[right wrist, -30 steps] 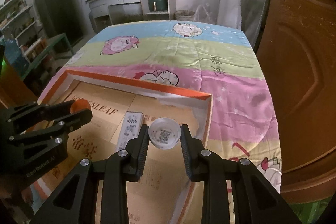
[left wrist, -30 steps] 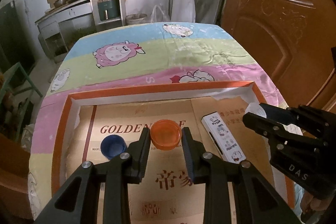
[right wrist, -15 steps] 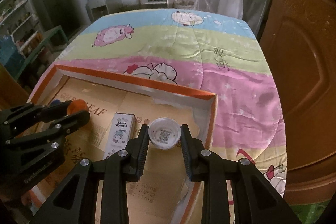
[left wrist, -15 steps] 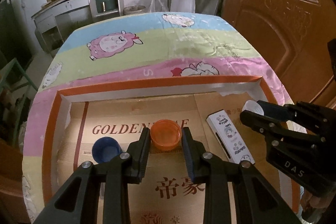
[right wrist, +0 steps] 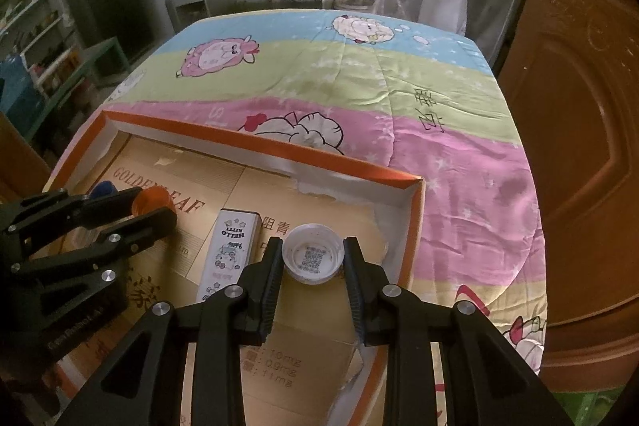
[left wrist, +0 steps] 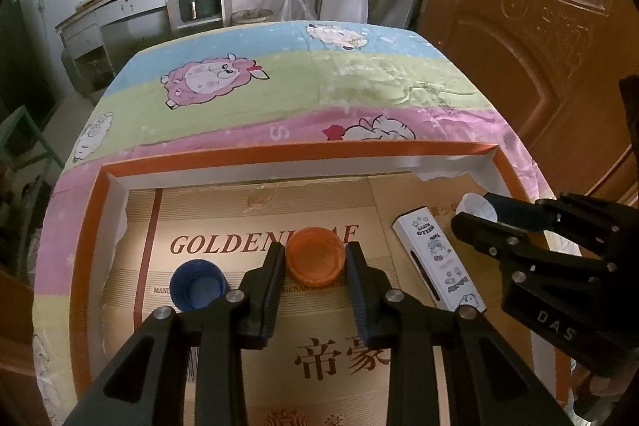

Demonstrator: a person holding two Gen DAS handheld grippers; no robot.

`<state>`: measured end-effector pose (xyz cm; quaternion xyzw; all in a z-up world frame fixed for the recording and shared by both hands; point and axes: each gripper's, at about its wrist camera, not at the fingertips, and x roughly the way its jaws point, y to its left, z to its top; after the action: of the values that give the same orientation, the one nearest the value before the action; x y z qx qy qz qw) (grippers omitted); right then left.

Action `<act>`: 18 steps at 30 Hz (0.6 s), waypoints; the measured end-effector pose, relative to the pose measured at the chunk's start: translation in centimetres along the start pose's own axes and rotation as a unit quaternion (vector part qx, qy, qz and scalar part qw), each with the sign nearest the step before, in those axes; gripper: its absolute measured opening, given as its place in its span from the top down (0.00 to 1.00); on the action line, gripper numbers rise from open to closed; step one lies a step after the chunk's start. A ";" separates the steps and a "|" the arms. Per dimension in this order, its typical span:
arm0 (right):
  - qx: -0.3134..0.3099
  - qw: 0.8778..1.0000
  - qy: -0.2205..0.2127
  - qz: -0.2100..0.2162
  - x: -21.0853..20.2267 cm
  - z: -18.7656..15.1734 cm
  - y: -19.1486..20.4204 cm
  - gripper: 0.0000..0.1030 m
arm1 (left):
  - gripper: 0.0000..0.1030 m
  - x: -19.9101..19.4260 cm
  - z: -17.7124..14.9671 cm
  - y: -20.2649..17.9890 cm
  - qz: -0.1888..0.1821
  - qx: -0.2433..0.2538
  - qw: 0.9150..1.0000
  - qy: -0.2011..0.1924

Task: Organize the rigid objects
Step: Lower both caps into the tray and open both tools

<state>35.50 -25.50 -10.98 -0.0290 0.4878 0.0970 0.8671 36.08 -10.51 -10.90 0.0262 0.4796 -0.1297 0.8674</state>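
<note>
An orange bottle cap (left wrist: 315, 257) sits pinched in my left gripper (left wrist: 315, 266), over the middle of the orange-rimmed cardboard tray (left wrist: 279, 151). A white bottle cap (right wrist: 312, 258) with a printed code inside is held by my right gripper (right wrist: 312, 266), near the tray's right end. The left gripper (right wrist: 153, 208) with the orange cap (right wrist: 153, 198) shows at the left of the right wrist view. The right gripper (left wrist: 475, 214) with the white cap (left wrist: 477, 204) shows at the right of the left wrist view.
A blue cap (left wrist: 197, 286) lies open side up at the tray's left. A white cartoon-printed box (left wrist: 439, 258) lies flat between the grippers, also the box (right wrist: 229, 254). The tray (right wrist: 319, 162) rests on a sheep-patterned cloth (left wrist: 299, 86). A wooden door (left wrist: 519, 26) stands right.
Both grippers have drawn slightly back and lower over the tray with their caps still held. The grips have not changed.
</note>
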 end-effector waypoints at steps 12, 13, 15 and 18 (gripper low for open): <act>0.012 1.000 -0.010 0.003 -1.3 -0.5 0.1 0.62 | 0.52 -1.6 -0.4 0.3 -0.001 -0.001 1.000 -0.007; 0.013 1.000 -0.012 0.003 -1.5 -0.7 0.2 0.62 | 0.52 -1.8 -0.5 0.3 -0.002 -0.002 1.000 -0.008; 0.016 1.000 -0.015 0.003 -2.0 -0.9 0.3 0.62 | 0.52 -2.4 -0.7 0.4 -0.004 -0.003 1.000 -0.012; 0.020 1.000 -0.016 0.004 -2.8 -1.6 0.5 0.62 | 0.52 -3.6 -1.3 0.4 -0.005 -0.003 1.000 -0.019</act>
<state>32.69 -25.67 -9.40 -0.0078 0.4755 0.0914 0.8749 33.22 -9.21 -8.62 0.0188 0.4638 -0.1331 0.8757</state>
